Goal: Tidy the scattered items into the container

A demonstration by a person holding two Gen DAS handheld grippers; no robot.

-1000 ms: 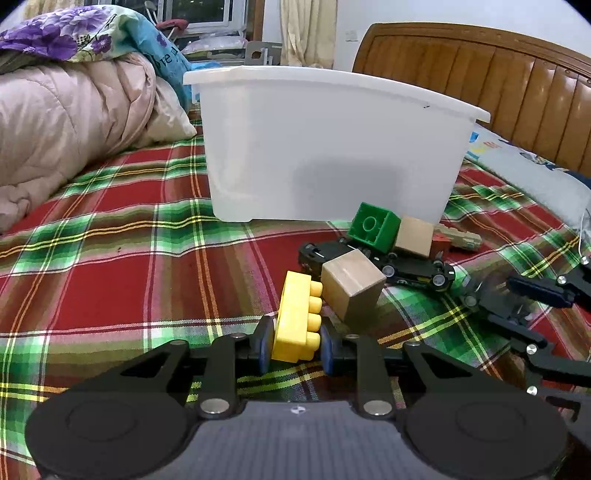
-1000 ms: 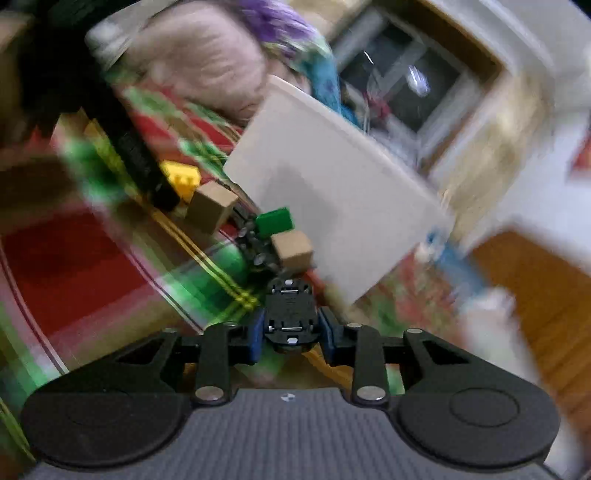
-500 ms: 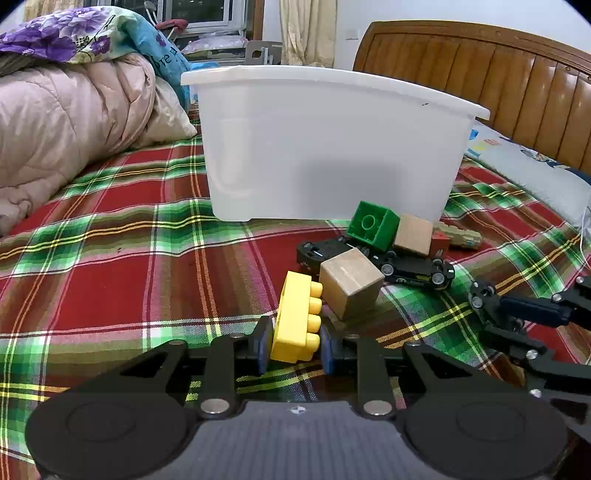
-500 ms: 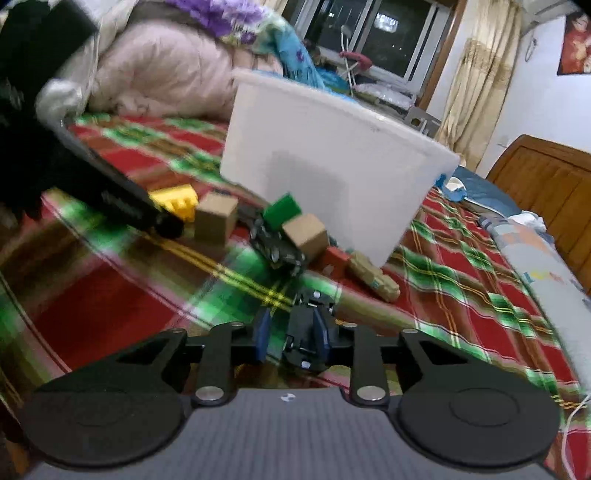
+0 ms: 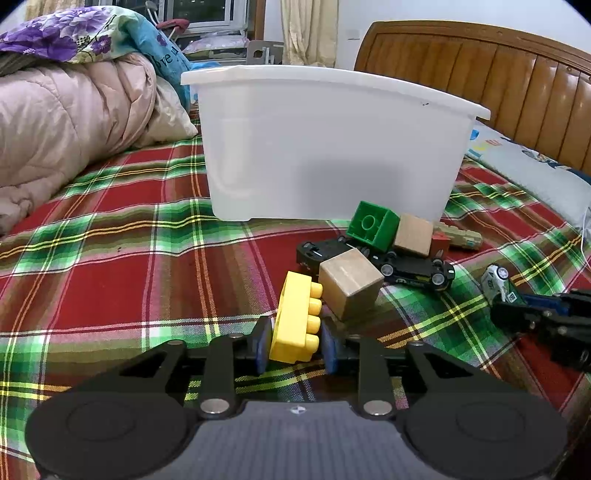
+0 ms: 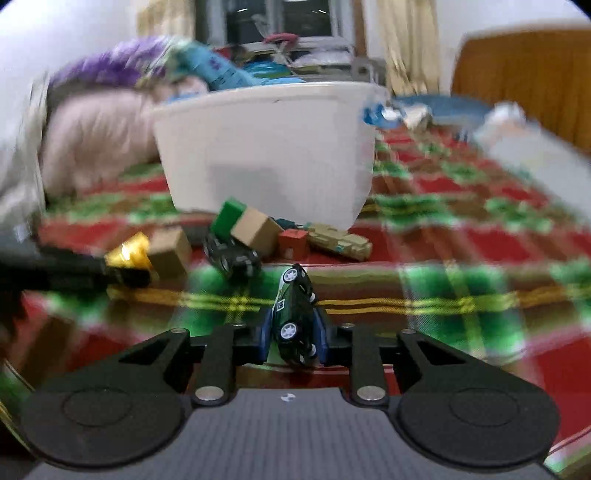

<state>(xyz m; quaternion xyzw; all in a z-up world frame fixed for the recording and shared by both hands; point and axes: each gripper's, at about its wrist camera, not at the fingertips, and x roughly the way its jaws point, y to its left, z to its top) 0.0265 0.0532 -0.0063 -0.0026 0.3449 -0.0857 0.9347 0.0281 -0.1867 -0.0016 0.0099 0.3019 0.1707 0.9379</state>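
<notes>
My left gripper [image 5: 295, 345] is shut on a yellow studded brick [image 5: 297, 321] just above the plaid bedspread. My right gripper [image 6: 293, 334] is shut on a small dark green toy car [image 6: 295, 314]; the car's front also shows in the left wrist view [image 5: 496, 282] at the right. The white plastic container [image 5: 332, 147] stands behind the toy pile, also seen in the right wrist view [image 6: 266, 147]. In the pile lie a wooden cube [image 5: 350, 282], a green brick [image 5: 373, 223], a second wooden cube [image 5: 413, 234], a black toy car [image 5: 413, 269] and a tan toy vehicle [image 5: 460, 236].
A pink quilt [image 5: 66, 122] and flowered pillow [image 5: 66, 33] are piled at the left. A wooden headboard [image 5: 498, 74] and a light pillow [image 5: 535, 173] lie at the right. A small red block [image 6: 293, 242] sits by the container.
My right gripper has swung round with the toy car, tipping it onto its side. My left gripper has barely moved, still holding the yellow brick.
</notes>
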